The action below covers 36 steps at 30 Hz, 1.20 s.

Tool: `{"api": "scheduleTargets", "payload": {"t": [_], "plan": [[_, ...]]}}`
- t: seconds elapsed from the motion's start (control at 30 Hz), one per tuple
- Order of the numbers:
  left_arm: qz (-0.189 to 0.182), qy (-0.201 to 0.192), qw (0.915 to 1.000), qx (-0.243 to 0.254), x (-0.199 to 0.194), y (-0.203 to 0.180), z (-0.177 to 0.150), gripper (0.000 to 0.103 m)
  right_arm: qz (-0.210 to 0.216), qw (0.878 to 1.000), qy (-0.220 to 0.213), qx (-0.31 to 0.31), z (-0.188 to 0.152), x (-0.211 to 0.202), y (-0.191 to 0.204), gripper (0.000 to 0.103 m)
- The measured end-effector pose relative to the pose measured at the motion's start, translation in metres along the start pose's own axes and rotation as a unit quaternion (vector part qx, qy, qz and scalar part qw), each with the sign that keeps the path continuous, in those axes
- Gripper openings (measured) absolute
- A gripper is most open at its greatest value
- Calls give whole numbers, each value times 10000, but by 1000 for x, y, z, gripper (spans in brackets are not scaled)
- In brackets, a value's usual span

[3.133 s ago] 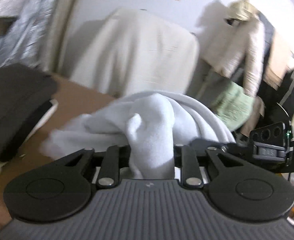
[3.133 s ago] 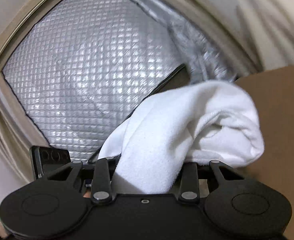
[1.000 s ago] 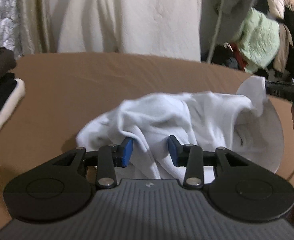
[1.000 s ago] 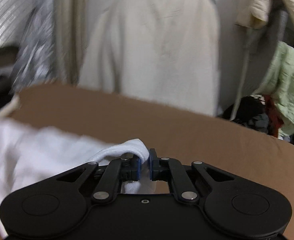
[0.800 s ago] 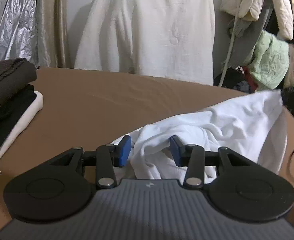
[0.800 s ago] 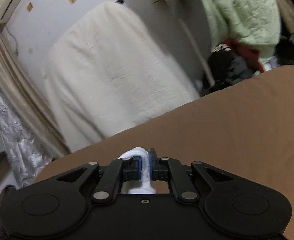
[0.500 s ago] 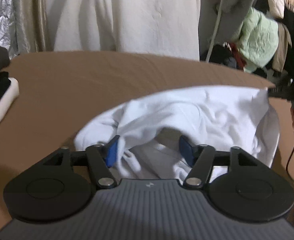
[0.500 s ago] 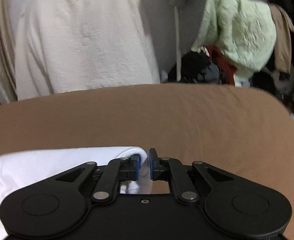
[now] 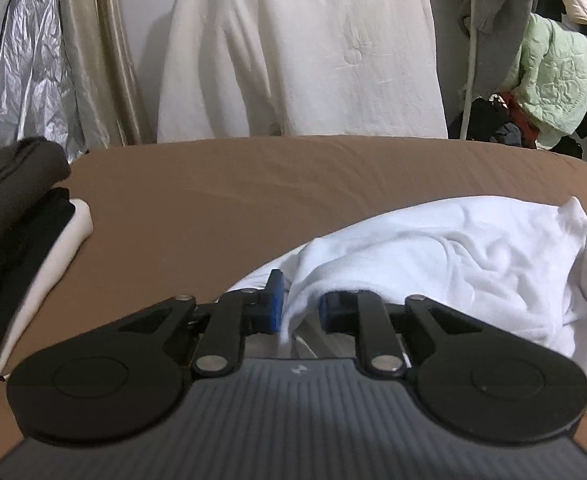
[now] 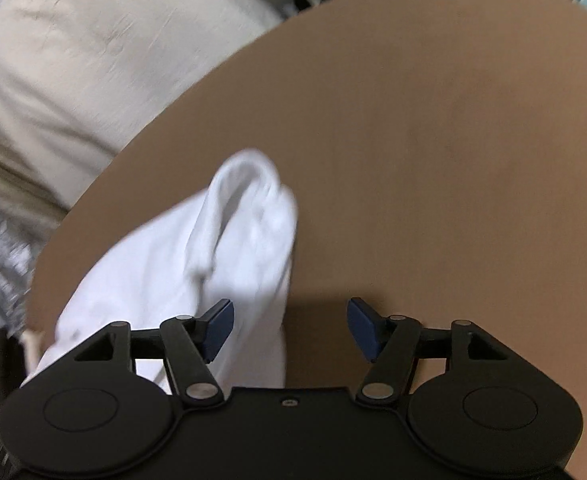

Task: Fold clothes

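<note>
Two jaws: left gripper [image 9: 299, 307] closing on white garment [image 9: 473, 252], right gripper [image 10: 289, 330] opening.

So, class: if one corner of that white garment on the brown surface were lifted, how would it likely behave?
Probably floppy: the white garment lies in soft rumples and its edge curls over. It likely drapes and trails rather than keeping shape. The fleecy nap suggests it won't easily slip from the left gripper, whose jaws are closing on a fold.
</note>
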State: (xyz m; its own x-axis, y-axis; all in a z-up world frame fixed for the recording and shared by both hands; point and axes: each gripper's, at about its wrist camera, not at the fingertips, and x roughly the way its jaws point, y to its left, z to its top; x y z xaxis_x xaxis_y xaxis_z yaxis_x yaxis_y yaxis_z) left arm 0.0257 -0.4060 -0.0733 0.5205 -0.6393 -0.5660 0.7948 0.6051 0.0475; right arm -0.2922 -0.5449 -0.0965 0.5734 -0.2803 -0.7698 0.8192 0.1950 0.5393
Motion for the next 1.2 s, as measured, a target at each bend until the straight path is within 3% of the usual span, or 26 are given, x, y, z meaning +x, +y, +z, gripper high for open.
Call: {"api": "scheduleTargets", "payload": {"t": [0.1,0.2,0.27,0.3,0.33,0.43,0.47,0.57,0.6,0.67,0.77,0.83,0.93,1.03,1.13,1.2], "plan": [[135,-86,9999,55,-4,-4,-2,11,234,9991,357,-38,-17,6,2,68],[331,-225,9992,54,-7,-5,-5,11,133,9910,939,-949,-39,28,23,66],[434,-316,9986,-23,-8,-4,-6,11,-423,9827,919,-1549,-55,42,39,50],[498,-357,9981,-112,-8,0,-5,11,-574,9768,795,-1902,-60,42,49,23],[564,-358,9976,-168,-7,4,-3,11,-707,9703,668,-2213,-64,40,57,6],[438,-270,9976,-468,-14,25,7,11,-672,9740,124,-2159,-62,13,61,5],[338,-263,9971,-636,-17,33,11,11,-791,9702,-148,-2288,-62,2,63,5],[198,-460,9953,-825,-31,52,23,11,-1456,9378,-1022,-2982,-71,-27,74,4],[248,-566,9959,-666,-35,52,28,11,-1495,9342,-1112,-3041,-70,-32,75,4],[714,-936,9929,179,-47,37,38,11,-1473,9291,-1149,-3191,-66,-42,78,3],[1018,-1631,9732,1263,-74,18,58,12,-1616,8885,-1761,-3917,-65,-56,85,3],[1173,-1823,9706,1051,-86,27,74,12,-1720,8658,-2267,-4117,-52,-63,88,3],[1109,-1814,9770,152,-81,63,82,12,-1681,8929,-2479,-3361,-24,-60,73,3],[773,-1276,9865,-672,-38,98,51,12,-1800,9082,-2420,-2901,-7,-40,52,3],[880,-562,9925,-639,8,111,16,12,-2134,9149,-2107,-2701,-1,-10,38,3],[1033,-494,9930,-287,22,112,4,12,-2141,9177,-2013,-2673,6,3,37,3]]}}
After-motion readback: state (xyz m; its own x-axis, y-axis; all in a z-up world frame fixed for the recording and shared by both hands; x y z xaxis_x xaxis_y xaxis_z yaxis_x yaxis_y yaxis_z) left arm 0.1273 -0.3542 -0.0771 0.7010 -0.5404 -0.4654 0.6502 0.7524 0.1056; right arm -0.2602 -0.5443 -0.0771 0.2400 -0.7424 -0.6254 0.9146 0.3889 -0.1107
